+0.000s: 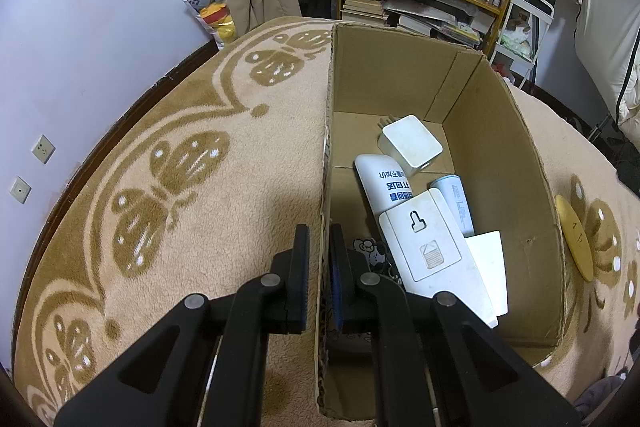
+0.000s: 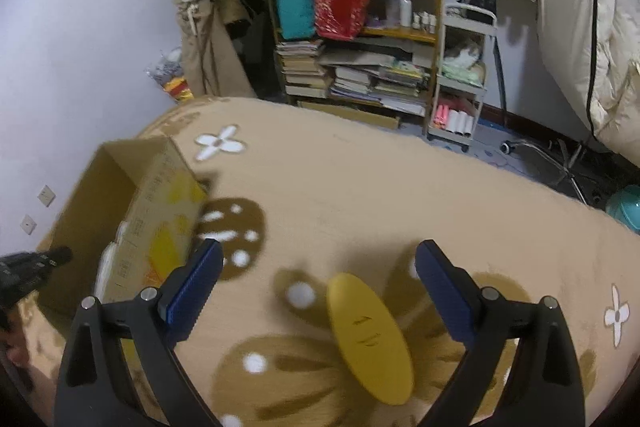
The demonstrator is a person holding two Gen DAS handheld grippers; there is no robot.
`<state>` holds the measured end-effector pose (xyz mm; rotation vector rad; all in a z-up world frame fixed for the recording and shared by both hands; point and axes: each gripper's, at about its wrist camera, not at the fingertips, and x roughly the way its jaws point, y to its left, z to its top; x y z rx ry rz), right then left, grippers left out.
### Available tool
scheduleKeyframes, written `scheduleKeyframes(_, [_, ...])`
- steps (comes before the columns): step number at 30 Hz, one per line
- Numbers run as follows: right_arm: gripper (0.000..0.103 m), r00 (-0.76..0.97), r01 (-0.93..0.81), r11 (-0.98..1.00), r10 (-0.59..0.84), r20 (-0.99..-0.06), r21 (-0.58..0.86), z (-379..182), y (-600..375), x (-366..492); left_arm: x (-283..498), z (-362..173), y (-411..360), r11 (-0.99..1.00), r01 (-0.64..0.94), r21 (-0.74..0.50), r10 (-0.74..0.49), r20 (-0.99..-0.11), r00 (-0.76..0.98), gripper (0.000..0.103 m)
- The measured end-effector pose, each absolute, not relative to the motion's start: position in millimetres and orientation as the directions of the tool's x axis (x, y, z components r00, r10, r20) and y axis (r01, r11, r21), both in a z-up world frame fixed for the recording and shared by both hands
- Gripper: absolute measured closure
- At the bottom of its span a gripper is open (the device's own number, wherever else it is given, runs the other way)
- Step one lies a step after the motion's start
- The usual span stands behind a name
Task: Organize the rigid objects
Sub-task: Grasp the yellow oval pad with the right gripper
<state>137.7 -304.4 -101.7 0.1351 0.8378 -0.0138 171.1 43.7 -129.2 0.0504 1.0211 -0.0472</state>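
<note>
Right gripper was spread wide, yellow oval piece lying between its jaws on the blanket. Jaws should be centred across its narrow width before closing. Cardboard box wall was pinched by left gripper.

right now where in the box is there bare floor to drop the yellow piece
Bare floor lies at the far left of the cardboard box, beside the white cube. The near right is crowded by the white bottle and white panel.
</note>
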Motion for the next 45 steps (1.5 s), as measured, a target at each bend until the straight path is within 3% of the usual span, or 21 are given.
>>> scheduleKeyframes(10, [0.001, 0.553, 0.095, 0.992, 0.016, -0.833, 0.082, -156.7, -328.4, 147.6, 171.3, -128.4, 43.7, 0.998, 0.062, 0.033, -0.004, -0.853, 0.522, 0.093])
scheduleKeyframes(22, [0.002, 0.500, 0.058, 0.994, 0.050, -0.865, 0.091, -194.4, -330.3, 150.8, 173.5, -128.8, 46.9, 0.999, 0.051, 0.014, -0.015, -0.855, 0.519, 0.093])
scheduleKeyframes(28, [0.013, 0.471, 0.016, 1.000, 0.005, -0.882, 0.014, -203.8, -323.7, 148.1, 173.7, -128.3, 47.6, 0.999, 0.052, 0.016, -0.013, -0.855, 0.518, 0.093])
scheduleKeyframes(31, [0.024, 0.466, 0.027, 0.999, -0.032, -0.884, -0.022, -202.9, -320.1, 145.6, 173.7, -128.2, 47.3, 0.998, 0.053, 0.018, -0.012, -0.855, 0.519, 0.093])
scheduleKeyframes(34, [0.041, 0.466, 0.038, 0.997, -0.072, -0.882, -0.061, -199.5, -316.5, 143.1, 173.7, -128.3, 47.4, 0.998, 0.053, 0.019, -0.011, -0.855, 0.519, 0.093])
scheduleKeyframes(45, [0.043, 0.480, 0.102, 0.995, -0.047, -0.876, 0.002, -187.0, -320.2, 141.5, 173.3, -128.6, 48.4, 0.998, 0.055, 0.023, -0.009, -0.855, 0.518, 0.093])
